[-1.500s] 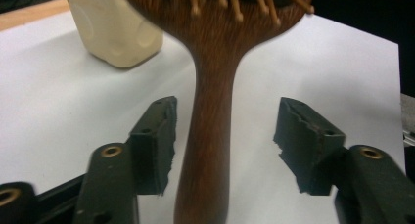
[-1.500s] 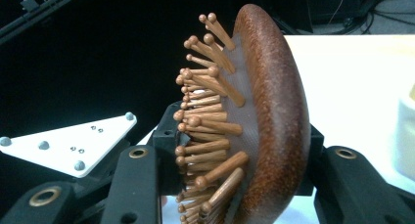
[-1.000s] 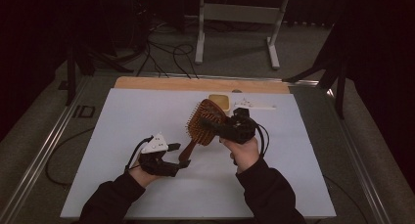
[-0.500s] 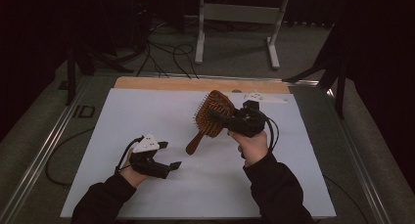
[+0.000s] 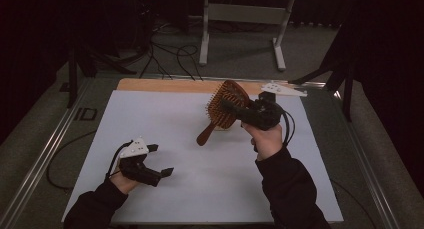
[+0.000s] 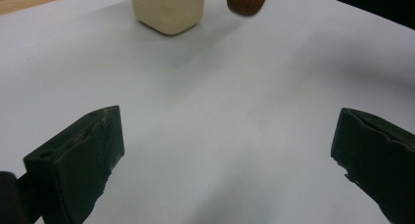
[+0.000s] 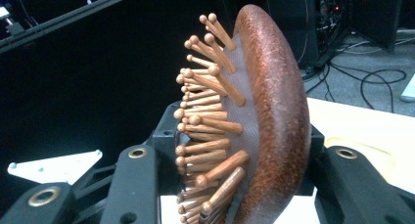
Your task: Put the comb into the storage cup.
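- The right gripper (image 5: 231,107) is lifted above the far middle of the white table mat (image 5: 165,119), held up by a raised right hand (image 5: 266,139) with the forearm climbing steeply from the near edge.
- Its jaws are clamped on the head of a wooden paddle hairbrush (image 5: 223,109); in the right gripper view the brush (image 7: 249,126) sits between the two black jaws, bristle pins facing one jaw, rounded back against the other.
- The hairbrush hangs clear of the mat, head up and tilted, its handle pointing down and towards the person's left.
- The left gripper (image 5: 161,160) is low over the near left part of the mat, well apart from the hairbrush, the left hand (image 5: 122,176) wrapped round its body and the forearm lying close to the near edge.
- Its jaws stand wide apart with nothing between them; the left gripper view shows bare mat between the two black pads (image 6: 80,155).
- A cream block (image 6: 168,9) rests on the mat beyond the left gripper, just beside the hairbrush's handle tip (image 6: 247,0).
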